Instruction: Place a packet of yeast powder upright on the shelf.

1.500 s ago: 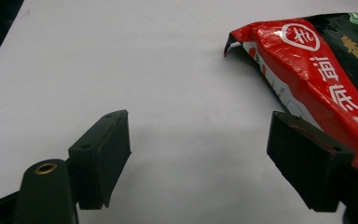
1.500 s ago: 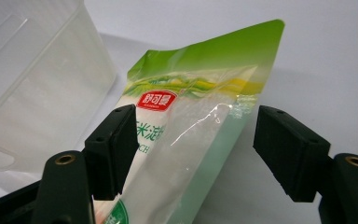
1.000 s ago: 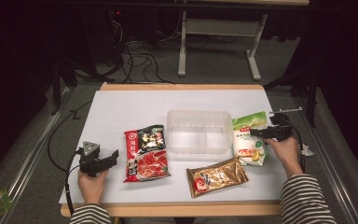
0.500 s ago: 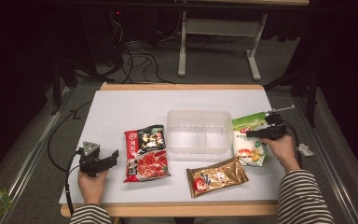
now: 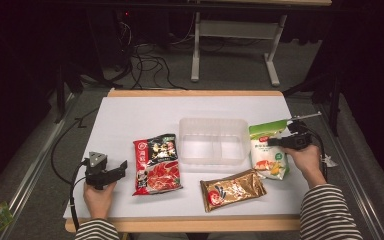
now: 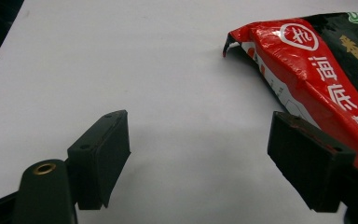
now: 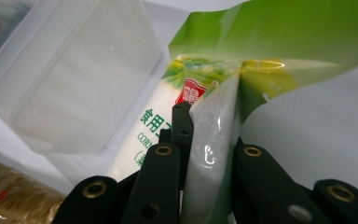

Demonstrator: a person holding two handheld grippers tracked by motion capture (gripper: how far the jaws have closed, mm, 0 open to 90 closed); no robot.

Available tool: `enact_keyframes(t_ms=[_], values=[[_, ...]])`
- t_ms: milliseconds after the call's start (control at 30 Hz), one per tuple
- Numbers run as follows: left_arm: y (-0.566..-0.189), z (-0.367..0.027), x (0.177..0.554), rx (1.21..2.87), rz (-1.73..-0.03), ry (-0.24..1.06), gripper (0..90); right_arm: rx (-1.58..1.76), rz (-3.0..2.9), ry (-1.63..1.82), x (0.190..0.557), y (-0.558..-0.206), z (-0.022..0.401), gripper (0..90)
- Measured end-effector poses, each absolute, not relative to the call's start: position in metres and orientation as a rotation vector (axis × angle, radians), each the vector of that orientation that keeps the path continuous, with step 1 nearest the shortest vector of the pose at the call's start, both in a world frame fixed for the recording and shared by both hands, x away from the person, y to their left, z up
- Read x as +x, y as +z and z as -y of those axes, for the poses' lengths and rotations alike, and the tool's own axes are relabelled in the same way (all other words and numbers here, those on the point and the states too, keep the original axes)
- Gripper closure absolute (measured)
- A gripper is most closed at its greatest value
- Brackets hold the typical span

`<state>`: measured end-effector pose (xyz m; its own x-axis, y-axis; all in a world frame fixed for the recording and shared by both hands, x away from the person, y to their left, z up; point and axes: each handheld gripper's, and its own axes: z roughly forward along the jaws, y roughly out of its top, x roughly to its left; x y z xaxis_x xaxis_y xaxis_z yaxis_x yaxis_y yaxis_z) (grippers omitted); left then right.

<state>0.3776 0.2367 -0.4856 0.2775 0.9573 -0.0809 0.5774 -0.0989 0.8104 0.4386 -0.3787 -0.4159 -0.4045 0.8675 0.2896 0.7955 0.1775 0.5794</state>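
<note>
Gold pouch (image 5: 232, 189): nearest us, at 6 o'clock, untouched. Left gripper (image 5: 114, 171): at 8 o'clock, jaws wide and empty beside the red packet (image 5: 156, 164). Right gripper (image 5: 275, 143): at 3 o'clock, jaws just closing, pinching a fold of the green-and-white starch bag (image 5: 268, 156). Clear container (image 5: 213, 141): centre, beyond. We judge a straight, slow lift keeps the thin fold from slipping

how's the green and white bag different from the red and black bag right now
The green and white bag is pinched at its edge by the right tool, whose jaws have just closed on it; the red and black bag lies flat and untouched, beside the open left tool. The green one sits right of the clear plastic container, the red one left. Both are sealed printed food packets on the white table.
</note>
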Motion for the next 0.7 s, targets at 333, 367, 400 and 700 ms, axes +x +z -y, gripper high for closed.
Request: enact_keyframes(t_ms=[333, 367, 400, 700], values=[[-0.486, -0.237, 0.378, 1.782, -1.394, 0.626, 21.6, 1.556, -2.275, 1.022, 0.421, -0.393, 0.38, 85.7], [-0.486, -0.237, 0.378, 1.782, -1.394, 0.625, 21.6, 1.551, -2.265, 1.024, 0.418, -0.391, 0.381, 85.8], [-0.486, -0.237, 0.378, 1.782, -1.394, 0.625, 21.6, 1.543, -2.265, 1.026, 0.416, -0.39, 0.381, 85.8], [-0.486, -0.237, 0.378, 1.783, -1.393, 0.623, 21.6, 1.499, -2.24, 1.016, 0.409, -0.378, 0.377, 86.0]])
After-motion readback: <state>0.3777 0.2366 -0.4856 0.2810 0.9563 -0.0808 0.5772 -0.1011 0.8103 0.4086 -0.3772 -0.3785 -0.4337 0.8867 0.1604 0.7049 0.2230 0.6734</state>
